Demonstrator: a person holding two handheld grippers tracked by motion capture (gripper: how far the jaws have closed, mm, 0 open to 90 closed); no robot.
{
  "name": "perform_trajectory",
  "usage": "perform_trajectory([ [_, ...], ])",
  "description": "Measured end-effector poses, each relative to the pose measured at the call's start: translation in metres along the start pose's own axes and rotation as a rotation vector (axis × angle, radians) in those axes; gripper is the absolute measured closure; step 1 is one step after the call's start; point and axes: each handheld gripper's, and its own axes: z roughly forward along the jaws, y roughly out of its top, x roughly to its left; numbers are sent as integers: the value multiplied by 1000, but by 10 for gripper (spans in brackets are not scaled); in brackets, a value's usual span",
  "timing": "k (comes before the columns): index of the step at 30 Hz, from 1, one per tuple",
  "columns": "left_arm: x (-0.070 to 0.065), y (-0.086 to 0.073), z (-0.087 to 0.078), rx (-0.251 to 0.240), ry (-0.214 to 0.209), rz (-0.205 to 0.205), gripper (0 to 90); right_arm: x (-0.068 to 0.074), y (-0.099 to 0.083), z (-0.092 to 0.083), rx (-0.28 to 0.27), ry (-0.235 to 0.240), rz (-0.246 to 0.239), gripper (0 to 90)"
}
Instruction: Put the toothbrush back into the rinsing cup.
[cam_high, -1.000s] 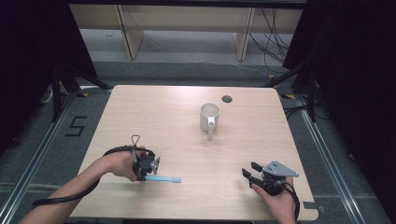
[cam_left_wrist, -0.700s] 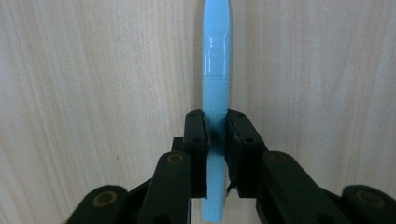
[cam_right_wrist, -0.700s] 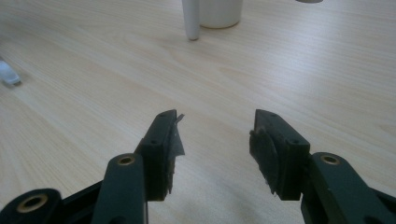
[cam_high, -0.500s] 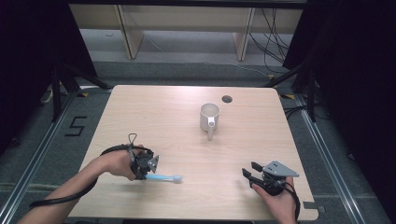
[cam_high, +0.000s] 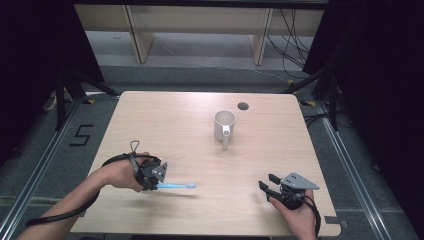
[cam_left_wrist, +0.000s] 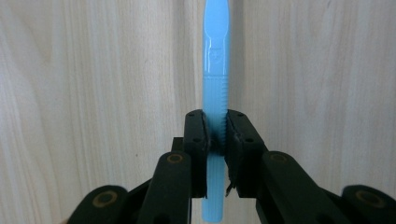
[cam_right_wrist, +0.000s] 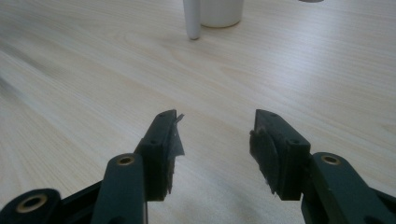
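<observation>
Two grippers are at the near edge of the table (cam_high: 165, 115): the left gripper (cam_high: 161, 183) is clamped on the handle of a light blue toothbrush (cam_left_wrist: 215, 93), which lies low over the wood at the near left and points toward the middle, while the right gripper (cam_right_wrist: 217, 135) rests with its jaws apart and nothing between them. Judged from its thin plastic build, the toothbrush should be light, stiff and rather slick, so the ribbed part of the handle is the surest hold. Farther back stands a white mug (cam_high: 224, 126).
</observation>
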Motion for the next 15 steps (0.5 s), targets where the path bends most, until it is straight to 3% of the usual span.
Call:
perform_trajectory([
  [1,0,0,-1,-10,5,-1,786,1,0,0,11,11,16,511],
  [4,0,0,-5,-47,26,-3,786,-2,0,-1,14,-10,-22,511],
  [6,1,0,-8,-73,40,-6,786,-2,0,-1,13,-7,-21,511],
  [15,-1,-9,-13,-226,84,-64,786,-2,0,-1,5,-10,-22,510],
])
